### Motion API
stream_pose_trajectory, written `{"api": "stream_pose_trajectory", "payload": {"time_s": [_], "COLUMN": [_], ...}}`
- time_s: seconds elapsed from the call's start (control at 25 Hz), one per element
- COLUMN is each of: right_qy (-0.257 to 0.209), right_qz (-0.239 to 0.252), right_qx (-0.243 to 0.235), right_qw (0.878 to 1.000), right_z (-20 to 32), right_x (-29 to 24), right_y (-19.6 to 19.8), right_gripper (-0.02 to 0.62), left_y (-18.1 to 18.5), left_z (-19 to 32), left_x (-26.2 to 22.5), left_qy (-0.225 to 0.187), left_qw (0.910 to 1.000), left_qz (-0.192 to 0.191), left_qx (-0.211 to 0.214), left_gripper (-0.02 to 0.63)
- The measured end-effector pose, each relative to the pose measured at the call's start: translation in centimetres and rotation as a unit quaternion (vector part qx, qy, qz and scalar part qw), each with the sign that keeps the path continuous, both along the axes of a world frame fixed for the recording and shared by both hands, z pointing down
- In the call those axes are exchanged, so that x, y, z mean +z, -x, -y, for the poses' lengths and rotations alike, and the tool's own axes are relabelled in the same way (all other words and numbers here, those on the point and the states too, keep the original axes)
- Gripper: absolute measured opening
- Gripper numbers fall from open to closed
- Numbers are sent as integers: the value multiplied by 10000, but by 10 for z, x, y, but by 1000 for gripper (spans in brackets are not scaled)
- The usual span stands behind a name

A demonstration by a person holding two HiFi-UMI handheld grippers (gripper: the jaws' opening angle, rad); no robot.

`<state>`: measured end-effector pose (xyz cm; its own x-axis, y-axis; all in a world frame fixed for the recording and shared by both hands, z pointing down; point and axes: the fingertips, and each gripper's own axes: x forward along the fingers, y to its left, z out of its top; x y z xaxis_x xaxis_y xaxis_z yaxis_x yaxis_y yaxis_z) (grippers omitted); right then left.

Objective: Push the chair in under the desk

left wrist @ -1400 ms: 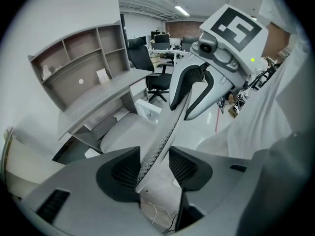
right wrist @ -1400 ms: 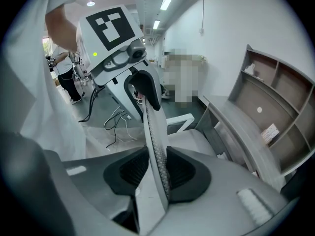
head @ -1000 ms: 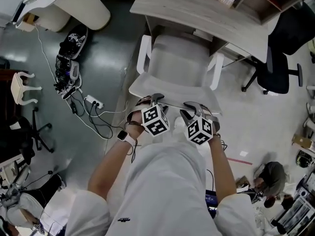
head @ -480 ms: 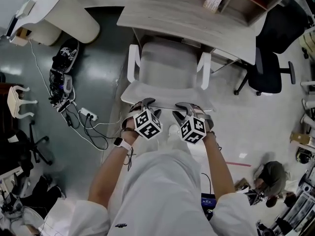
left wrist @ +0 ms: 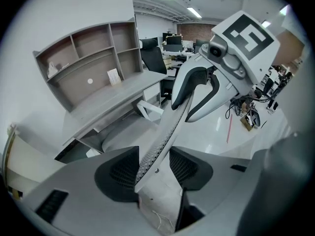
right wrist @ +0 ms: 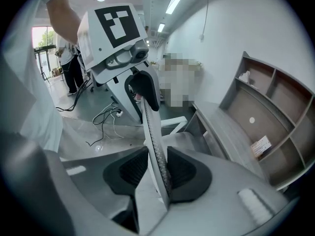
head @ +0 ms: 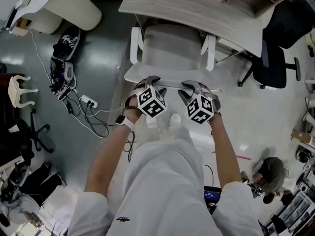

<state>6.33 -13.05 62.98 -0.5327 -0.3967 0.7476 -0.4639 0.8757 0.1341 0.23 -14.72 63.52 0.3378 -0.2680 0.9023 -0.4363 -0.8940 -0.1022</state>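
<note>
Gripping the chair (head: 170, 48) by its back rim, seat partly under the counter (head: 197, 9).
Head view: left tongs (head: 149, 80) and right tongs (head: 190, 85) side by side on that rim. Left gripper view: pinching the rim. Right gripper view: pinching likewise, though just eased wider.

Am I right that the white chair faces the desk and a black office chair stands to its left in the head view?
Not quite: the head view shows the black office chair right of the white chair, which does face the desk.
</note>
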Motion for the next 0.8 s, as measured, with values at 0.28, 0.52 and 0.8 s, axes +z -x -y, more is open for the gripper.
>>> {"api": "stream_pose_trajectory", "payload": {"time_s": [0.28, 0.52, 0.8], "right_qy": [27, -30, -43], "right_qz": [23, -14, -31], "right_qx": [93, 233, 331], "right_qw": [10000, 9997, 9994], "right_z": [16, 36, 66], "right_x": [-1, 0, 1], "right_y": [-2, -4, -7], "right_gripper": [133, 140, 140], "left_y": [-2, -4, -8], "left_z": [16, 36, 67], "left_x": [0, 0, 0], "left_qy": [-39, -86, -185], "left_qw": [10000, 9999, 9997], "left_qz": [-8, -50, -62], "left_qx": [78, 99, 143], "left_gripper": [193, 193, 193]}}
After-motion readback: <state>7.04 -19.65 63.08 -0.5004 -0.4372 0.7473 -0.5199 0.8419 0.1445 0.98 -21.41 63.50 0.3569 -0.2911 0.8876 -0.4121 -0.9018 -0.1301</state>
